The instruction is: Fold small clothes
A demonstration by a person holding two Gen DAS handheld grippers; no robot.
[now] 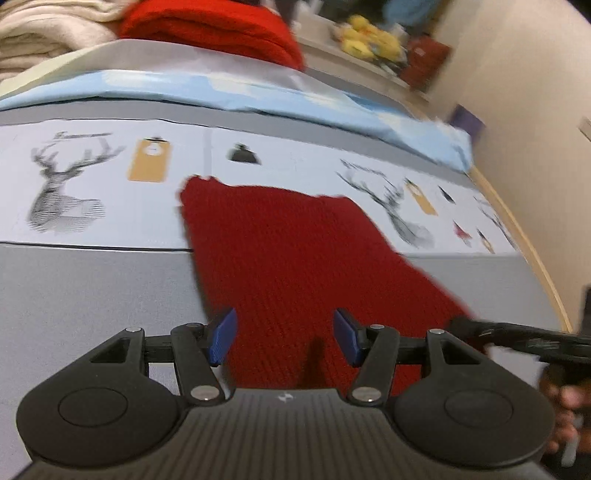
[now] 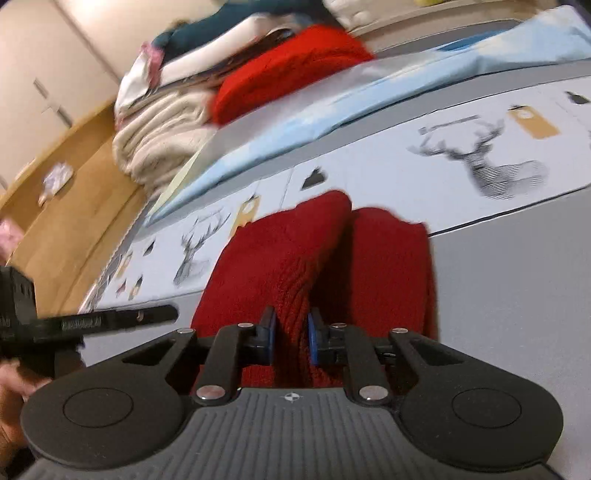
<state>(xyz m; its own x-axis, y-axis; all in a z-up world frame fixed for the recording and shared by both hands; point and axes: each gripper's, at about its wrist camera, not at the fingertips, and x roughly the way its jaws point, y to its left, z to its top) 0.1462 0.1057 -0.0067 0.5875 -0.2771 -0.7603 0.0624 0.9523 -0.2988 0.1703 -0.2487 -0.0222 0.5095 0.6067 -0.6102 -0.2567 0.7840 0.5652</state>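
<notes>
A dark red knitted garment point(image 1: 288, 251) lies on the grey bed cover, reaching onto the pale band with deer prints. My left gripper point(image 1: 284, 336) is open, its blue pads point(image 1: 223, 336) wide apart just above the garment's near edge, holding nothing. My right gripper point(image 2: 290, 339) is shut on a raised fold of the same red garment point(image 2: 295, 258), which bunches up between its blue pads point(image 2: 314, 339). The right gripper also shows at the right edge of the left wrist view point(image 1: 517, 336), at the garment's side.
A bright red knit point(image 1: 214, 29) and cream blankets point(image 1: 40, 33) are piled at the back, behind a light blue sheet point(image 1: 258, 92). A deer-print band point(image 2: 480, 162) crosses the cover. A wooden bed frame point(image 2: 74, 192) and a wall lie to the side.
</notes>
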